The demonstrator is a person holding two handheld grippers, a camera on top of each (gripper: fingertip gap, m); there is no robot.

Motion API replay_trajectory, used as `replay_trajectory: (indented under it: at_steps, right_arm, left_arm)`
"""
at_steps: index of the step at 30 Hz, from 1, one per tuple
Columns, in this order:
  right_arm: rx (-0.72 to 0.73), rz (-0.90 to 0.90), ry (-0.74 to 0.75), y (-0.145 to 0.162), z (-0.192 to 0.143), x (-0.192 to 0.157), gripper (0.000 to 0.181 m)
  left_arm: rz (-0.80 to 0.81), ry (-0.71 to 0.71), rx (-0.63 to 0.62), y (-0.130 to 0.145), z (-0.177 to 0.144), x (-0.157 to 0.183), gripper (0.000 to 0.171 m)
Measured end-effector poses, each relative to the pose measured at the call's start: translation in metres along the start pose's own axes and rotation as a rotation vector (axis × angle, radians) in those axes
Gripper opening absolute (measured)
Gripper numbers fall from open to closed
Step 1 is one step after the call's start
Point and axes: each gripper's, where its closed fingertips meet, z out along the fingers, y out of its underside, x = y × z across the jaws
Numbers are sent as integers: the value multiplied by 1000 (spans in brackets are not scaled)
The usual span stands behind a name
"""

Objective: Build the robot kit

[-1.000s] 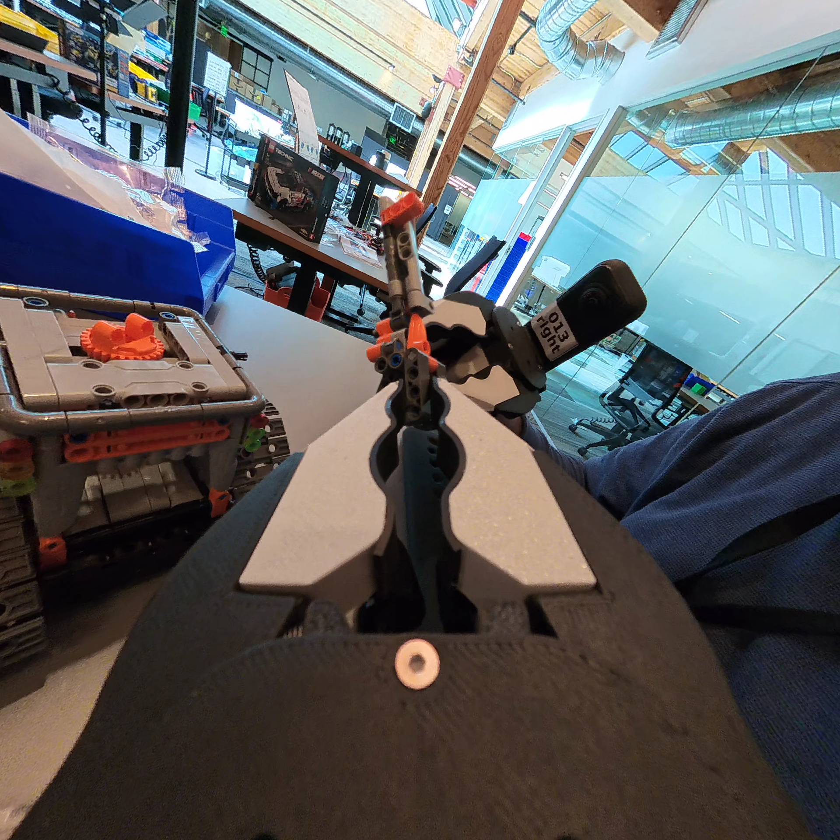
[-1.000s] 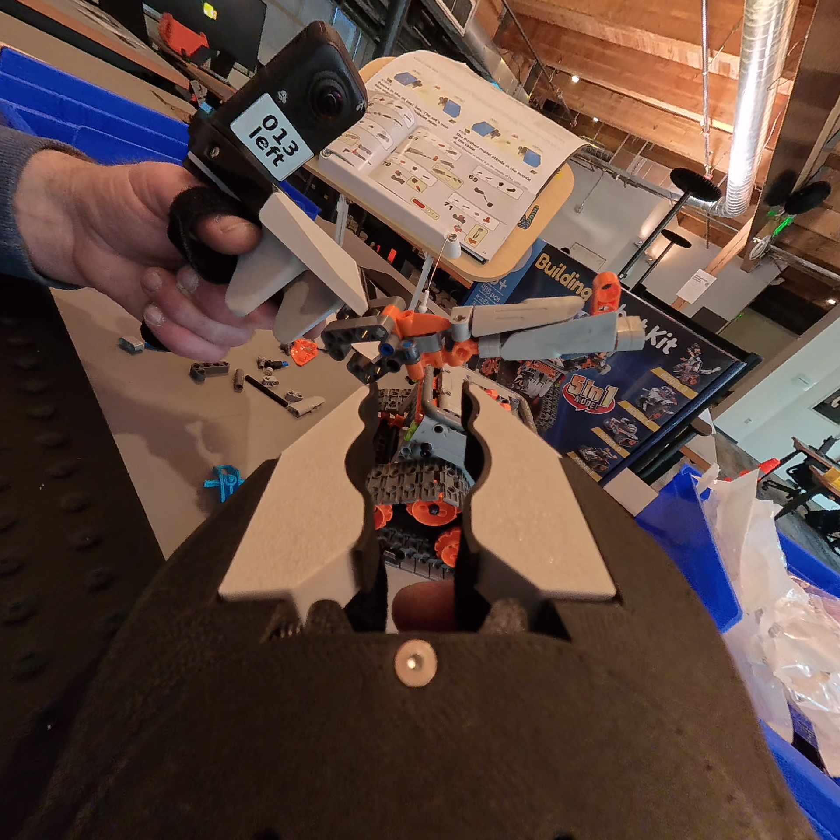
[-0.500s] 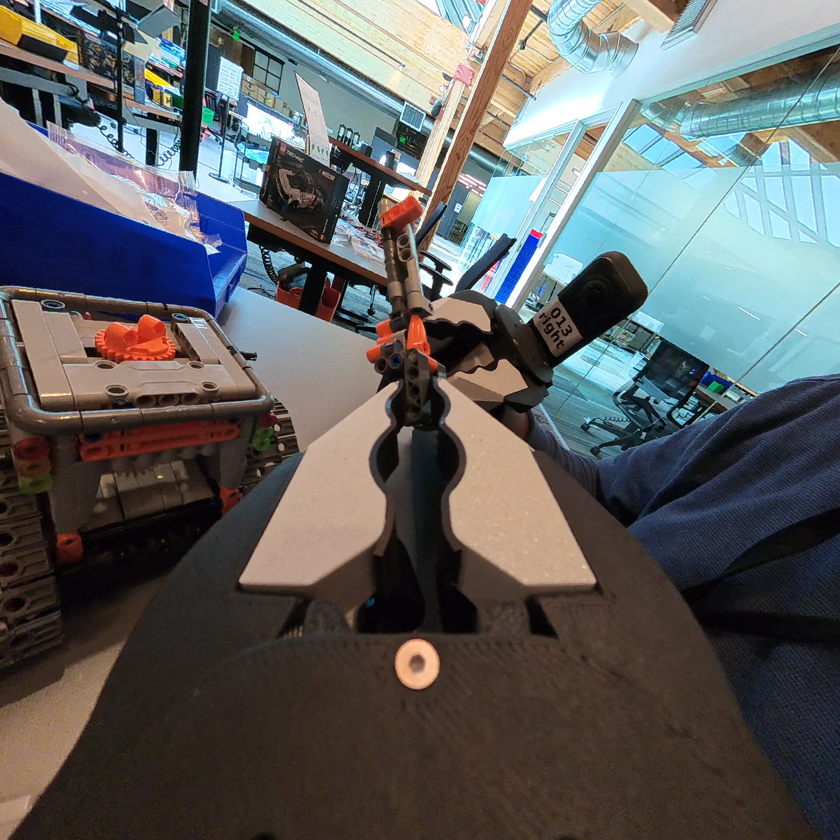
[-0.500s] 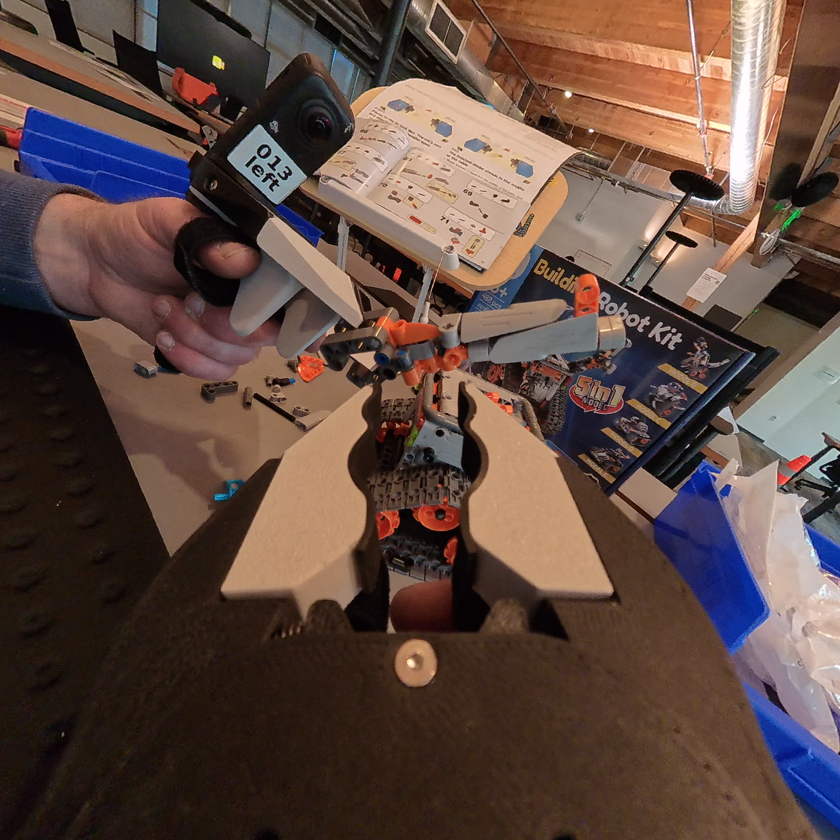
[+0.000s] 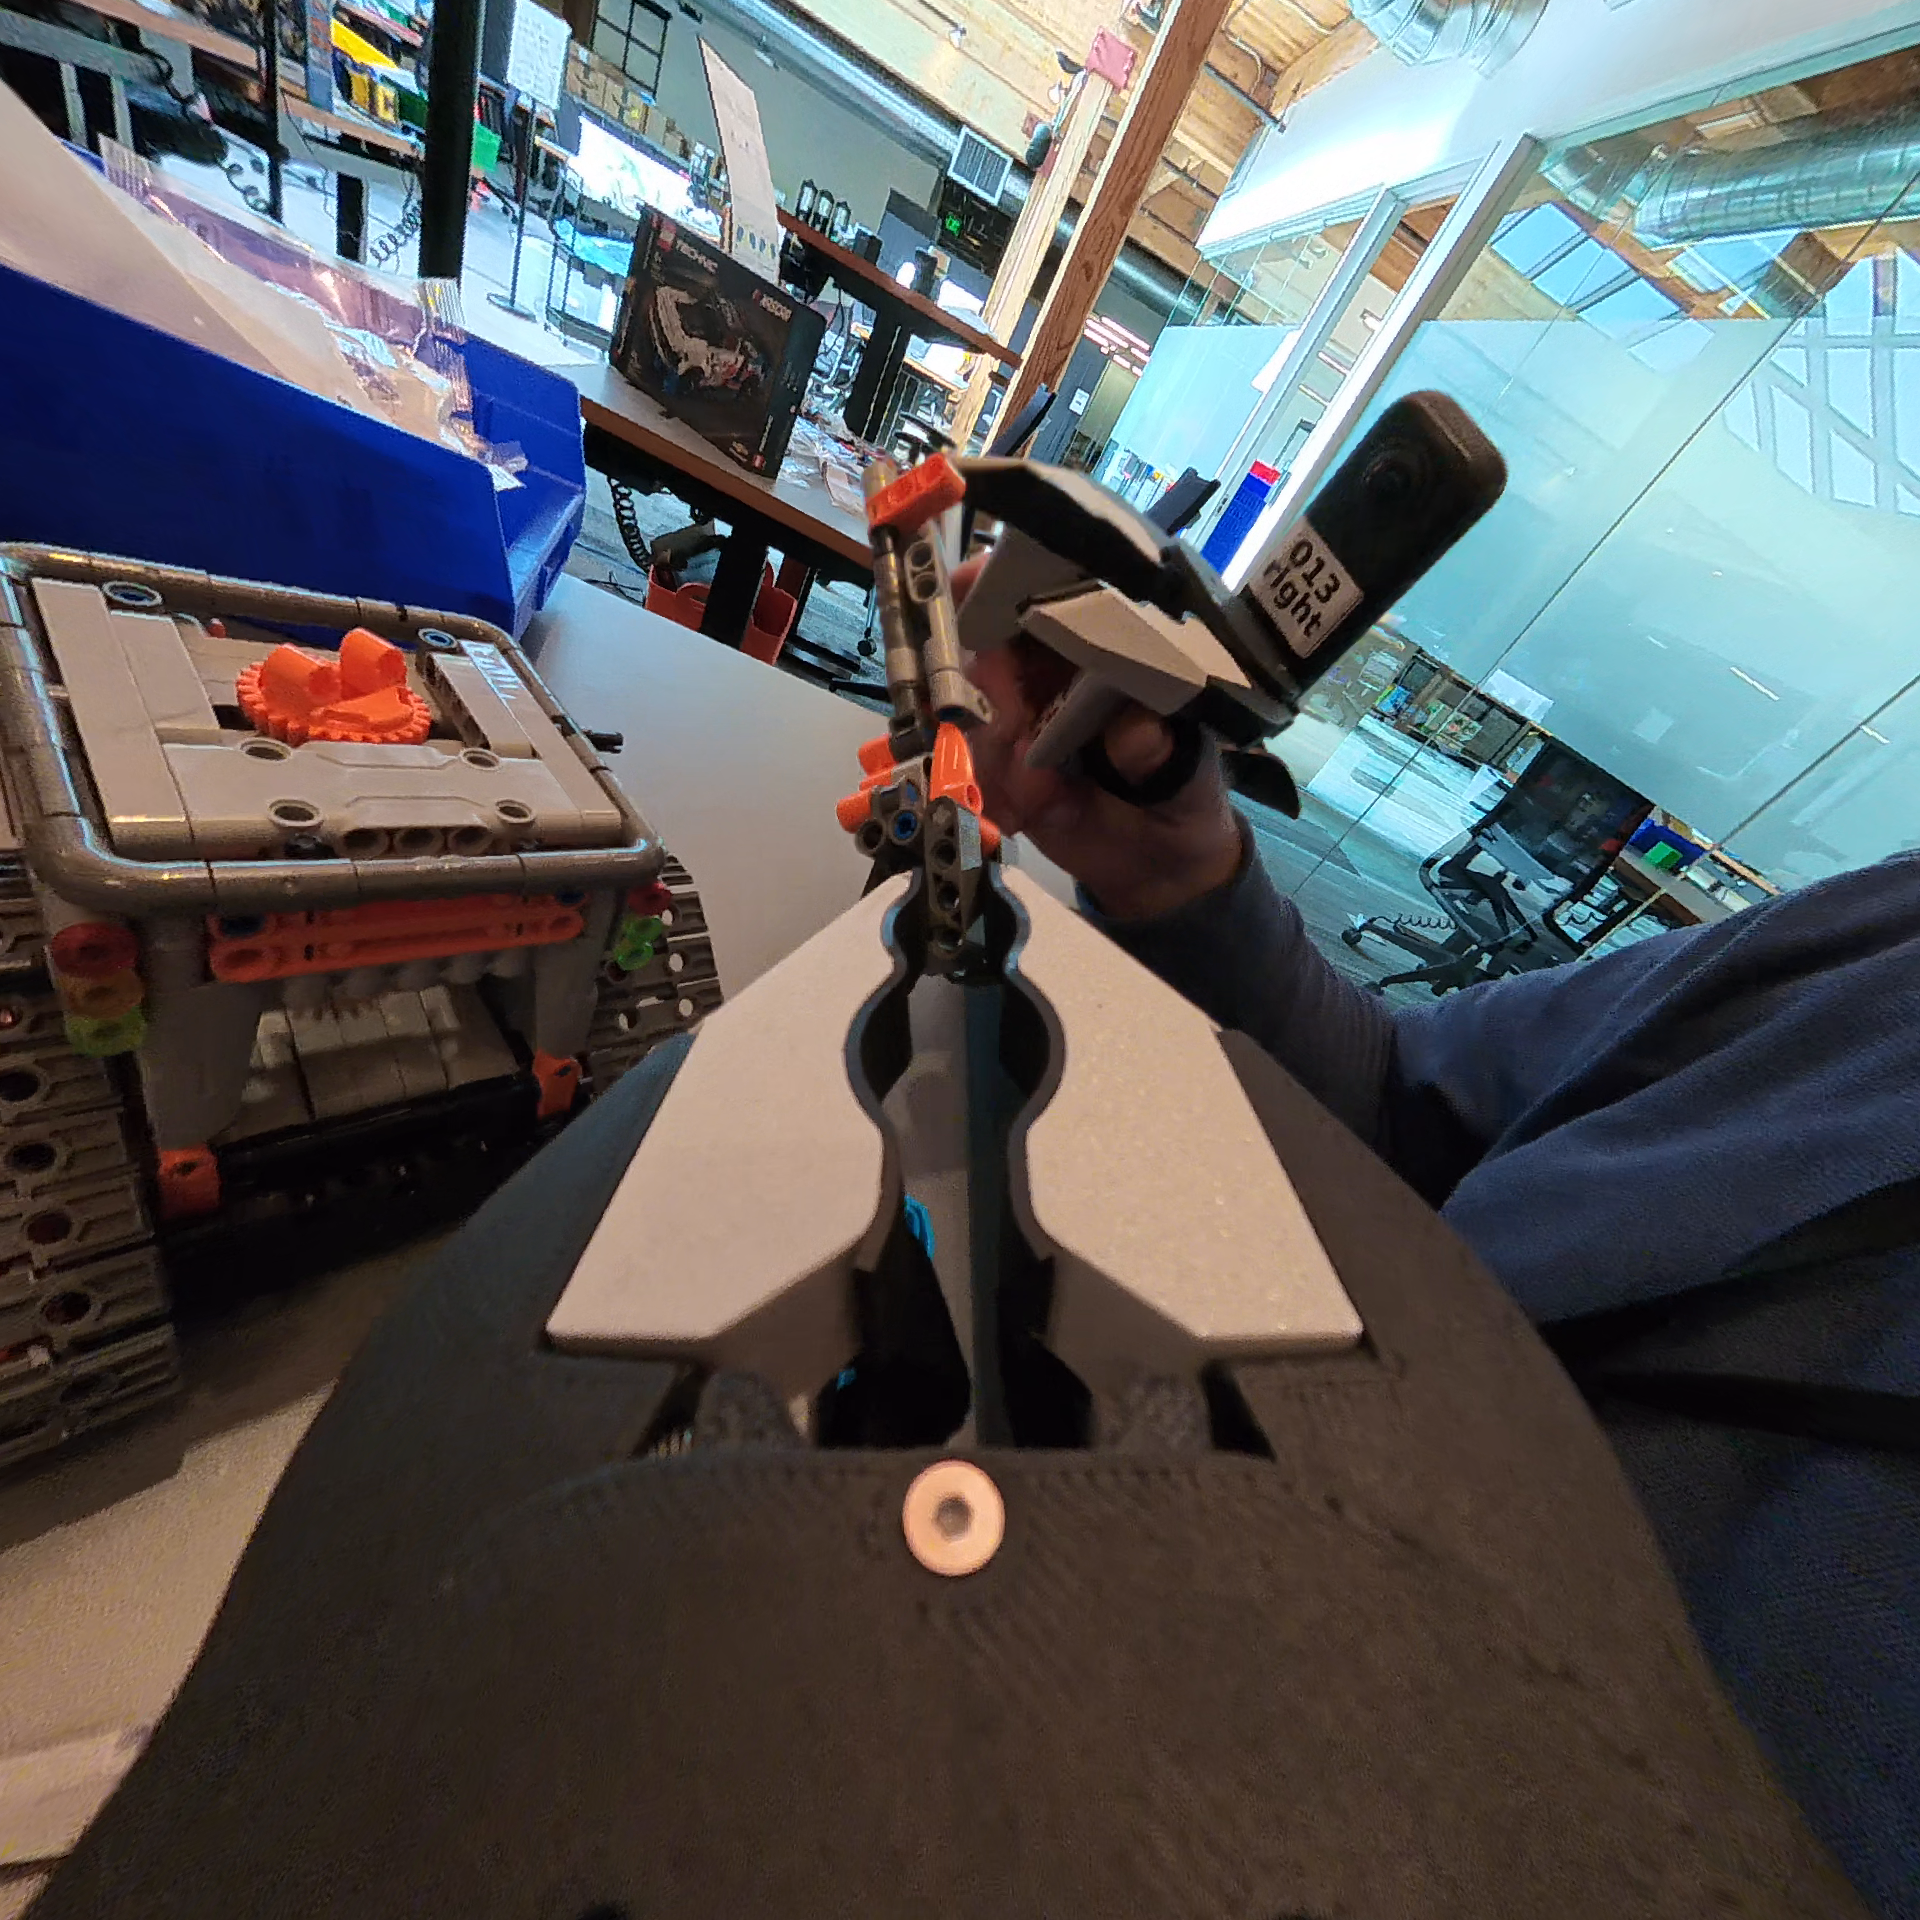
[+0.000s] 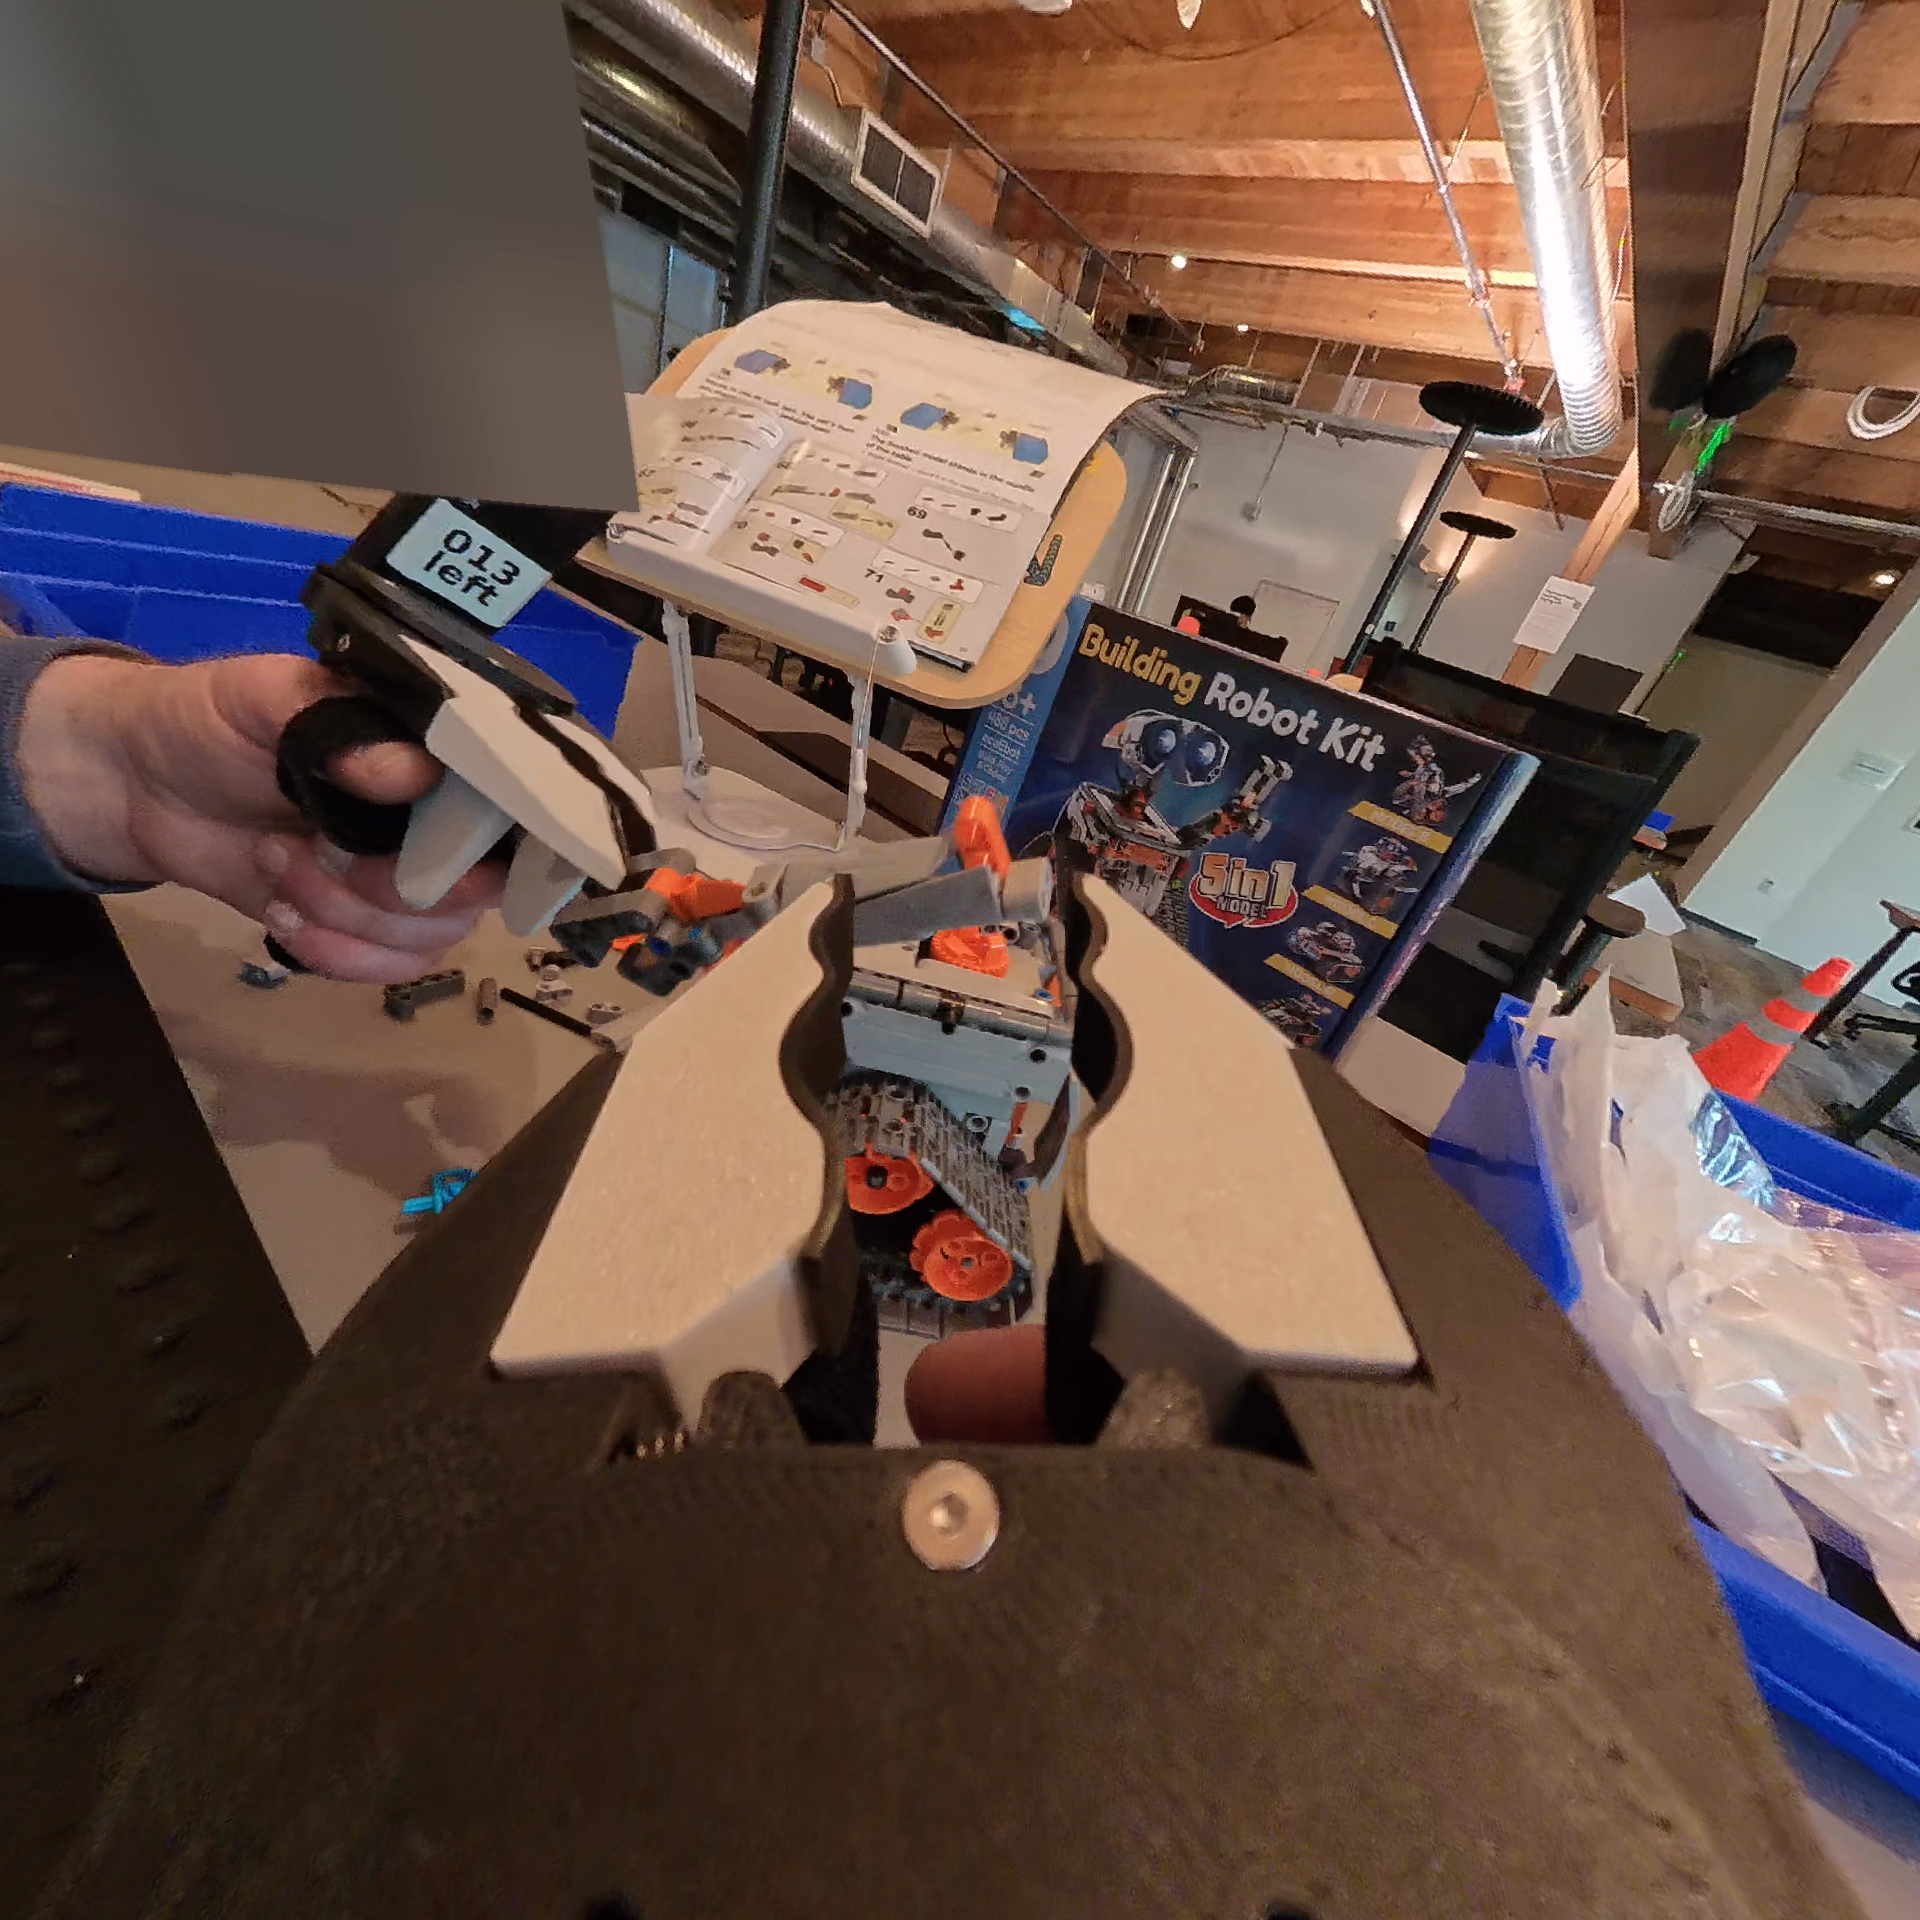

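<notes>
Our left gripper (image 5: 951,904) is clamped on the dark lower end of a small jointed brick assembly (image 5: 920,727), grey beams with orange connectors, which stands up and away from the fingertips in mid-air, above the table (image 5: 727,748) and to the right of the tracked vehicle model (image 5: 312,790). Our right gripper (image 6: 961,904) has its jaws parted, and the assembly's pale grey far end (image 6: 935,883) lies between them; we cannot tell whether either pad touches it. A piece this long, pinched at one end only, looks likely to swing at its joints, so we judge the hold wants a square, firm pinch and slow wrist motion (the orange pins look like the weak spots). The left wrist view shows the model's flat top with its orange gear, a blue bin (image 5: 260,457) behind it, and the right gripper (image 5: 971,561) from the side in our right hand (image 5: 1091,810). Only the right wrist view shows the open instruction booklet (image 6: 862,468) on its stand, the printed kit box (image 6: 1247,831), loose parts (image 6: 488,997) on the table, the model's orange wheels and tracks (image 6: 945,1174), and the left gripper (image 6: 582,883) from outside.
</notes>
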Motion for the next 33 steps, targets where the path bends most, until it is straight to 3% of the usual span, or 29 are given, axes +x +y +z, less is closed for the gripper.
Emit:
replay_trajectory:
  at_steps: [4,9,15,22,33]
  right_arm:
    - [-51,43,-69,11,11,-1,42]
    - [-125,79,-102,35,20,-6,24]
    - [-141,99,-54,41,22,1,7]
    - [-152,96,-39,43,24,3,14]
    - [-175,124,-74,51,29,0,5]
  left_arm:
    - [-31,-4,-46,10,3,-3,8]
    - [-49,-33,-63,16,3,-9,7]
    - [-77,-51,-48,18,1,-13,7]
    - [-94,-69,-14,16,0,-14,7]
    - [-146,-57,27,17,-3,-12,7]
